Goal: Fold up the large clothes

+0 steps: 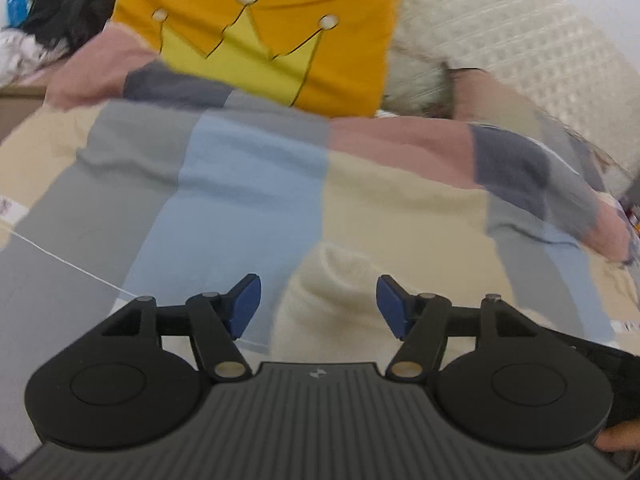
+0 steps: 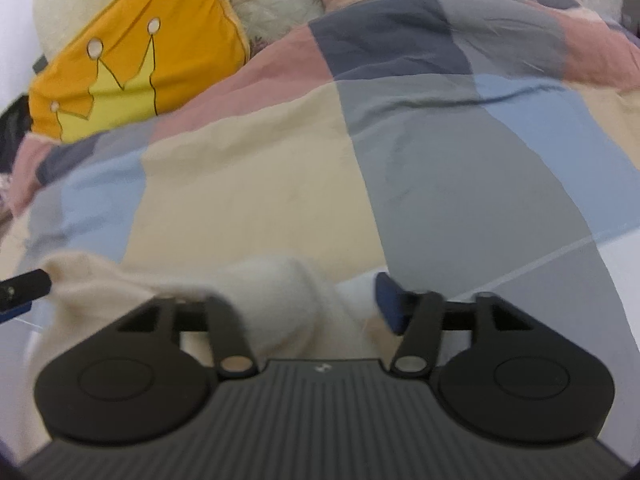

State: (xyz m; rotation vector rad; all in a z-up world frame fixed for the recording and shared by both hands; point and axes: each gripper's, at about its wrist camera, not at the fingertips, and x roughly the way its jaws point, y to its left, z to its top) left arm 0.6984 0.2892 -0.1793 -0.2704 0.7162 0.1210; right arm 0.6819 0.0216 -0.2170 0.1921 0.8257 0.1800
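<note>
A cream fuzzy garment (image 1: 332, 300) lies bunched on the patchwork bed cover (image 1: 240, 168), right in front of both grippers. My left gripper (image 1: 319, 306) is open, its blue pads apart, with the garment lying between and just beyond them. In the right wrist view the garment (image 2: 280, 292) bulges up between the fingers of my right gripper (image 2: 316, 304). That gripper is open; the cloth hides its left pad, and the right pad (image 2: 387, 302) shows. The other gripper's tip (image 2: 24, 286) shows at the left edge, by the garment's end.
An orange cushion with a yellow crown (image 1: 260, 40) leans at the head of the bed, also in the right wrist view (image 2: 132, 60). A cream textured pillow (image 1: 500, 40) stands beside it. Dark clothes (image 1: 68, 12) lie piled at the far left.
</note>
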